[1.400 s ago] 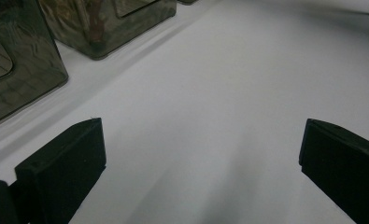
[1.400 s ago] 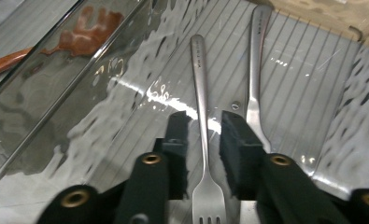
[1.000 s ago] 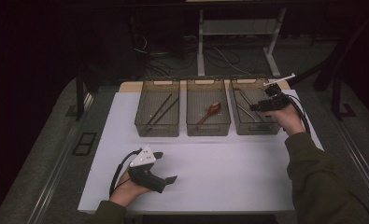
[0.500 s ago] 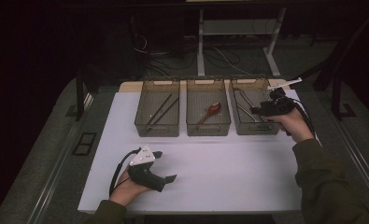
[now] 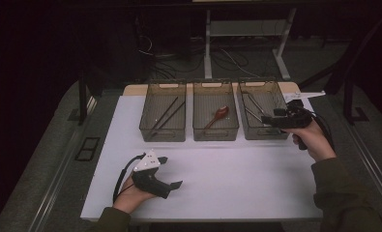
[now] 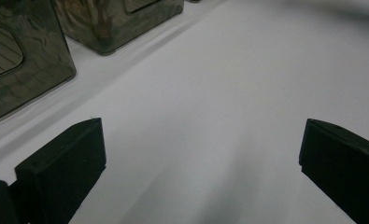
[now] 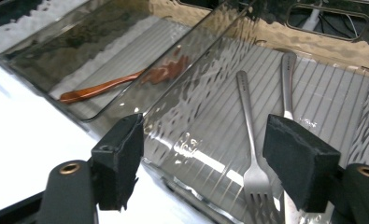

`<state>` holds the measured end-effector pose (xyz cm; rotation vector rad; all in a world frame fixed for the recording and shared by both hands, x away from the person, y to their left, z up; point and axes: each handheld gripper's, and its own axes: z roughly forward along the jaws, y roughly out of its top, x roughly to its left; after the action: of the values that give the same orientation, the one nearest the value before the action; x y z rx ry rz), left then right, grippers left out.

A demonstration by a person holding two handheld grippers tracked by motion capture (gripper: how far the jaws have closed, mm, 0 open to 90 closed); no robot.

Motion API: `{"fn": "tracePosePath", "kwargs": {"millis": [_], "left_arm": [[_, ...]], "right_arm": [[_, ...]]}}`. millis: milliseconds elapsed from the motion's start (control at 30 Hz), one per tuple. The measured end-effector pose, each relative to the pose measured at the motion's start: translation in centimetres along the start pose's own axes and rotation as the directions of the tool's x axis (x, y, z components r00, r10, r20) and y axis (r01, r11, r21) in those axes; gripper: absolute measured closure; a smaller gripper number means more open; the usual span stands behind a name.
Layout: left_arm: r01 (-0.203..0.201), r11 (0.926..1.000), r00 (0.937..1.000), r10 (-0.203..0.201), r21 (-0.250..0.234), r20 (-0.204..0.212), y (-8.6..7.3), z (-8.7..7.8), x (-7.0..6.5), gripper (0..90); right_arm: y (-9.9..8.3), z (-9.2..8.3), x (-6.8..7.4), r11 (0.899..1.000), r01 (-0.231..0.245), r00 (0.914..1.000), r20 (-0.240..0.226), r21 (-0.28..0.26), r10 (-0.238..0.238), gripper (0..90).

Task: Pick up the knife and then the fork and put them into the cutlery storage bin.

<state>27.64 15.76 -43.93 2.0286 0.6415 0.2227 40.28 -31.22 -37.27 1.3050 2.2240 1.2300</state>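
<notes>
Right gripper [image 5: 267, 121] beside right bin [image 5: 261, 109]

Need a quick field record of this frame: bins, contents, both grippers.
bins: three clear bins in a row on the white table
left bin: dark chopsticks
middle bin: red-brown spoon
right bin: two metal forks
left gripper: open, empty, resting on the table
right gripper: at the right bin's near right edge, jaws have just been opening, nothing between them

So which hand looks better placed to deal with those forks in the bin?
Probably the right. The right gripper hangs at the right bin, jaws open, just opened wider, nothing between them, forks ahead. The left gripper rests on the white table.
</notes>
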Motion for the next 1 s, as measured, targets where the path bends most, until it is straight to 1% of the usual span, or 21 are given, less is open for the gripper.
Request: {"fn": "tracePosePath", "kwargs": {"millis": [133,300,367,500,633,733,900,1000], "left_arm": [[-0.001,1.0,1.0,0.001,0.002,0.001,0.0,0.0,0.0,0.0],[0.001,1.0,1.0,-0.001,0.002,-0.001,0.0,-0.1,0.1,0.0],[0.0,1.0,1.0,0.0,0.002,-0.002,-0.1,-0.2,0.1,0.0],[0.0,1.0,1.0,0.0,0.009,0.001,-0.1,-0.2,0.1,0.0],[-0.003,0.9999,1.0,0.003,0.014,0.001,-0.1,-0.3,0.2,0.0],[-0.001,1.0,1.0,0.001,0.007,-0.001,-0.2,-0.4,0.1,0.0],[-0.002,1.0,1.0,0.002,0.004,-0.005,-0.1,-0.7,0.2,0.0],[-0.001,1.0,1.0,0.001,0.003,-0.007,-0.1,-0.7,0.2,0.0]], "right_arm": [[-0.9,-1.1,0.5,0.999,-0.001,0.9999,-0.017,-0.033,0.0,26.5],[-2.1,-2.0,1.3,0.998,0.015,0.9996,-0.022,-0.06,-0.017,23.5],[-2.6,-2.3,1.6,0.997,0.034,0.9992,-0.017,-0.066,-0.035,21.9],[-3.5,-2.8,2.5,0.996,0.056,0.9984,-0.006,-0.075,-0.057,20.2],[-4.3,-3.0,3.3,0.994,0.056,0.9983,-0.008,-0.097,-0.057,19.5],[-4.8,-3.1,4.0,0.993,0.076,0.997,-0.006,-0.095,-0.077,18.2],[-5.7,-3.4,5.0,0.991,0.088,0.9956,-0.026,-0.098,-0.091,17.9],[-6.4,-3.6,5.6,0.989,0.114,0.9927,-0.029,-0.096,-0.117,17.9]]}}
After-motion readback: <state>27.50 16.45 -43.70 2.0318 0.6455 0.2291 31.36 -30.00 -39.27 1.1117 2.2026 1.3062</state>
